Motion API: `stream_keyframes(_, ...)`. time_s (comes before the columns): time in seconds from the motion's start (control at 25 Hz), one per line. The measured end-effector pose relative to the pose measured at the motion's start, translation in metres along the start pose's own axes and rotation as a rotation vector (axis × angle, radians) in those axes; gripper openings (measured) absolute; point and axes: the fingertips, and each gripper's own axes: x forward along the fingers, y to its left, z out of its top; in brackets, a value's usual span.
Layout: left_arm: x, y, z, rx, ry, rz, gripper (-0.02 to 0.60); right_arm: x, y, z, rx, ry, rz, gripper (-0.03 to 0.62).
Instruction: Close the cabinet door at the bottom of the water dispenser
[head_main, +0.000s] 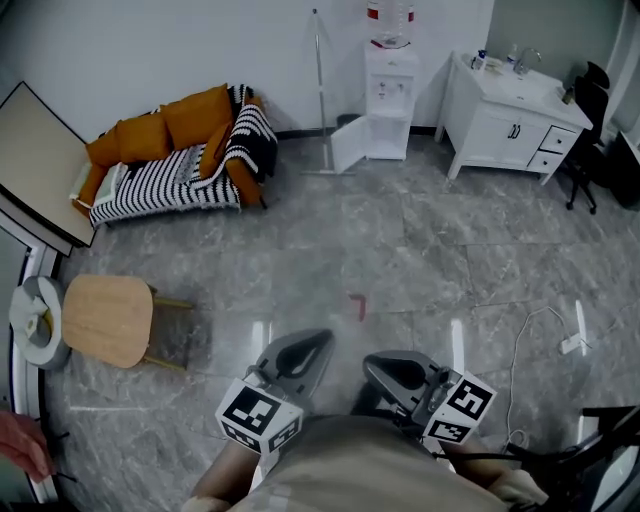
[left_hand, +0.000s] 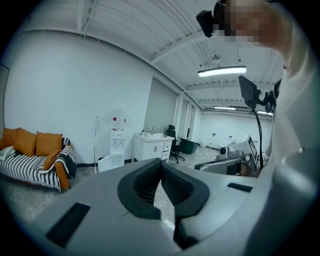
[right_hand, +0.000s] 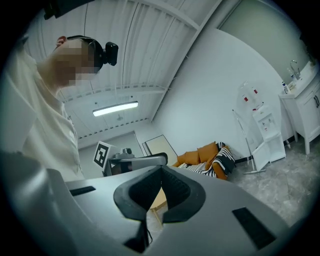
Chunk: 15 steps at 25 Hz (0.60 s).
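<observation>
Cabinet door (head_main: 348, 146) ajar, well apart from both closed jaws

Striped sofa (head_main: 165, 185), grey marble floor (head_main: 420, 260)

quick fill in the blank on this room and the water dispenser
The cabinet door under the water dispenser stands ____.
The cushions on the sofa are ____.
The left gripper is ____, holding nothing.
In the head view, the sink cabinet stands ____ of the water dispenser.
Missing: open; orange; shut; right.
</observation>
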Motion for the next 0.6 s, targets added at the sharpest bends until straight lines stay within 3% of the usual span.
stream_keyframes(0.28, 0.065, -0.010, 0.013, 0.042, 0.035, -0.033, -0.009, -0.029, -0.046, 0.013, -0.012, -0.002, -0.016, 0.008)
stream_keyframes(0.6, 0.111, 0.021, 0.028, 0.042, 0.013, -0.111, -0.009, -0.018, -0.091, 0.033, -0.049, -0.003, -0.115, 0.008)
